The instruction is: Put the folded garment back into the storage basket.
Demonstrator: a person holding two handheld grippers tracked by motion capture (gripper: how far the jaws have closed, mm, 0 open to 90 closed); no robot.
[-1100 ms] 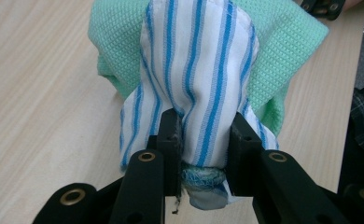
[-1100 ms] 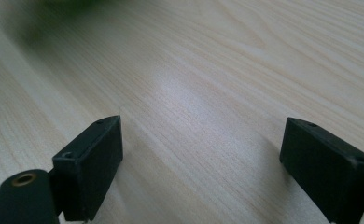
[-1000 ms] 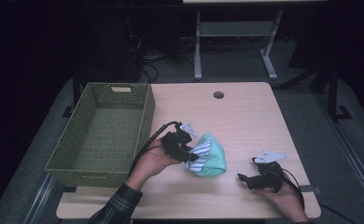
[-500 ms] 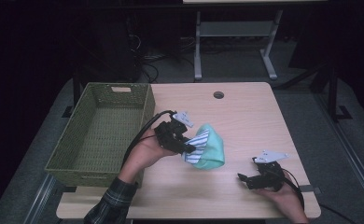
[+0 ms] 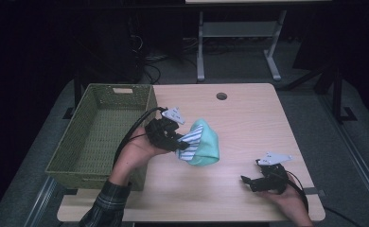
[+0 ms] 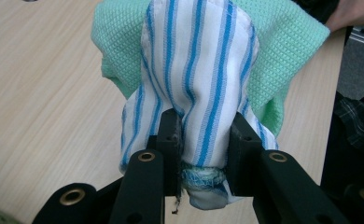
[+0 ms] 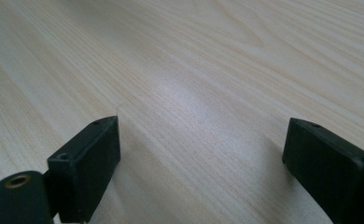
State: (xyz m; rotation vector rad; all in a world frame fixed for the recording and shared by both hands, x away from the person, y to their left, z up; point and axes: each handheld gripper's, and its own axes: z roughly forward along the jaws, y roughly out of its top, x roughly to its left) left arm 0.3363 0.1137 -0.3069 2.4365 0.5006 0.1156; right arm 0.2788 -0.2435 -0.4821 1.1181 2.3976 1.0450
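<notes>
Green wicker basket [image 5: 102, 137] holds nothing; left gripper [image 5: 175, 142] clamps bundled cloths [image 5: 199, 144]; right gripper [image 5: 249, 182] gapes wide

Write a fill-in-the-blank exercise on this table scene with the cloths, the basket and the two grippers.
1. The left gripper is shut on a white cloth with ____ stripes.
2. Behind that cloth hangs a knitted cloth of ____ colour.
3. The green woven basket stands at the wooden table's ____ side in the high view.
4. The right gripper's jaws stand ____.

Missing words: blue; mint green; left; open

Green woven basket [image 5: 102, 127] — empty, wooden table [image 5: 249, 118]
</notes>
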